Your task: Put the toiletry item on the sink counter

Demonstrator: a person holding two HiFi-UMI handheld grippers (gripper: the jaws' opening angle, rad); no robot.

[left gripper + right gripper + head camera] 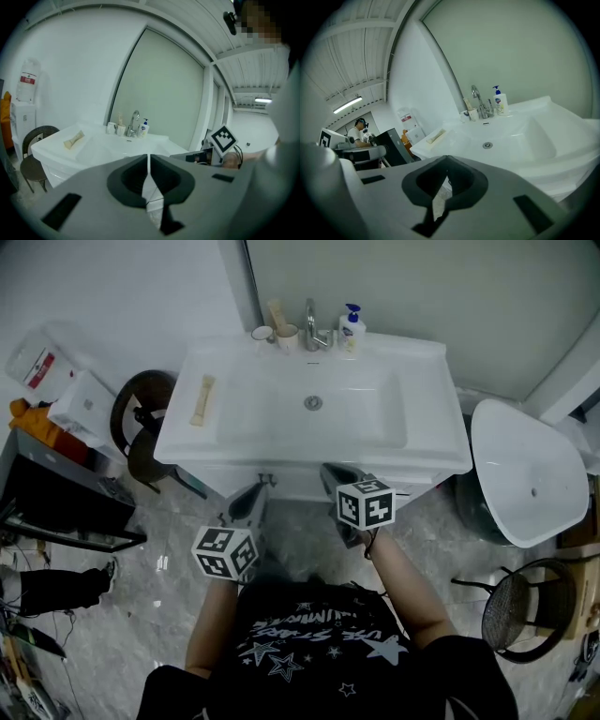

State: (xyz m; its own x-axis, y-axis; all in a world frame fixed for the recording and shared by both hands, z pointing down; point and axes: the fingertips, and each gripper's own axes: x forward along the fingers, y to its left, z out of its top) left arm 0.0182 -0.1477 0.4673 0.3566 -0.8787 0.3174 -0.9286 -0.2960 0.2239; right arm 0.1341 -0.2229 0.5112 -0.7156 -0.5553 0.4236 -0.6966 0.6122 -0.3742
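Across the upper middle of the head view, a white ceramic sink bench (431, 432) with a sunken basin and a round metal drain (313, 402). To its right, a white rounded plastic tub (530, 465), tilted. To its left, a dark round-backed chair (141, 423) and, further off, a clear water jug (36, 360) with a red label, print too small to read. At the bottom edge, a black T-shirt (319, 634) printed with white stars and lettering, not legible with any certainty. Below the bench's front edge and clear of it, left claw (255, 495) and right claw (330, 472), each carrying a cube of black-and-white square markers, each with jaws pressed together on nothing. At the back rim, a chrome tap (311, 324); just right of it a white pump bottle with blue head (352, 330), label unreadable; just left of it two small pale cups (287, 337). On the bench's left ledge, lying flat, well apart from both claws, a cream-coloured flat tube (202, 399), writing not discernible.
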